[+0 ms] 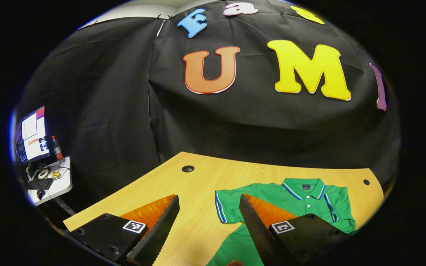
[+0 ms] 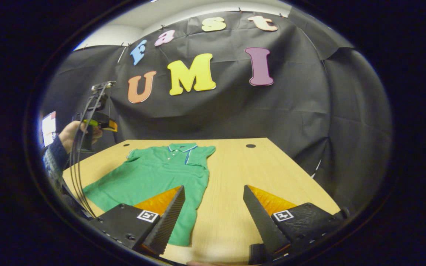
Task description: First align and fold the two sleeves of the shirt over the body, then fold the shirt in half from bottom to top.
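Note:
A green polo shirt [image 1: 266, 190] with blue-and-white trim lies flat, front up, on the wooden table [image 1: 198, 181], its collar [image 1: 303, 184] toward the far wall. Both short sleeves are spread out sideways; one sleeve [image 1: 222, 207] points toward the bare wood. My left gripper [image 1: 209, 197] hovers open above the table at that sleeve's side, holding nothing. In the right gripper view the shirt [image 2: 150, 173] stretches from the near edge to the far side. My right gripper [image 2: 213, 188] is open over the wood beside the shirt's hem. A hand [image 2: 70, 135] holds the left gripper [image 2: 93, 123] up at the far left.
The table has round cable holes [image 1: 188, 169] [image 2: 250, 146] near its far corners. Black cloth walls close the back and sides. Past the table's left end stands a small white desk [image 1: 56, 184] with a monitor [image 1: 31, 136] and a bottle [image 1: 57, 149].

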